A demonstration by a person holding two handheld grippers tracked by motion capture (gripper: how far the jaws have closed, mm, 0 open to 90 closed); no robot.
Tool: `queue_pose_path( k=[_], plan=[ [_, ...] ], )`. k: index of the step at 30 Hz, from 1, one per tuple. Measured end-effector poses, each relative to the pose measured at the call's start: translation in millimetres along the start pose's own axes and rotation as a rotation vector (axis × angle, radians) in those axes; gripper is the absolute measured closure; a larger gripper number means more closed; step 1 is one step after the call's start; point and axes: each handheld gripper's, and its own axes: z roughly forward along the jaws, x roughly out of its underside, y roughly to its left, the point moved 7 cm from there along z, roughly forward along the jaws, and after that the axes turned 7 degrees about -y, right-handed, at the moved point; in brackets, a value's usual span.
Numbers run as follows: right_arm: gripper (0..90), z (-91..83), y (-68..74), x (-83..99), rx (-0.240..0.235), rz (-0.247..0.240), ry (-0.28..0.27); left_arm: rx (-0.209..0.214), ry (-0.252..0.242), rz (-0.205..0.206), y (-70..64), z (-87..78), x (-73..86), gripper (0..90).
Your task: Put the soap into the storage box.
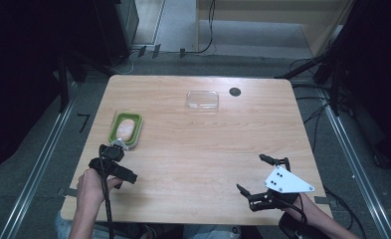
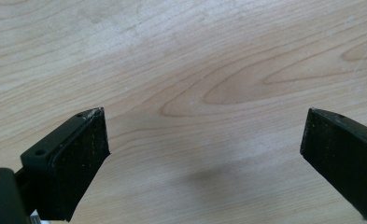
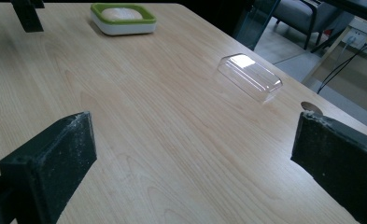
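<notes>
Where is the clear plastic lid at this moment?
In the high view the clear plastic lid lies toward the table's far edge, just left of the dark round hole, apart from the green-rimmed dish at the left.

wooden table (image 1: 198,149) — green-rimmed dish (image 1: 126,130) left | clear lid (image 1: 202,100) far side
</notes>
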Motion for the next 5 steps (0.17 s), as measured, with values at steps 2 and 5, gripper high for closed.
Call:
queue_pose_path(
  k=[2,5],
  plan=[
    [0.0,-0.3,0.1,0.0,-0.001,0.0,0.0,-0.001,-0.009,-0.001,-0.4,0.7,0.2,1.4],
    [0.0,-0.3,-0.4,0.4,0.0,-0.003,0.0,0.01,-0.022,-0.007,-2.1,0.8,-0.2,0.9]
  ],
)
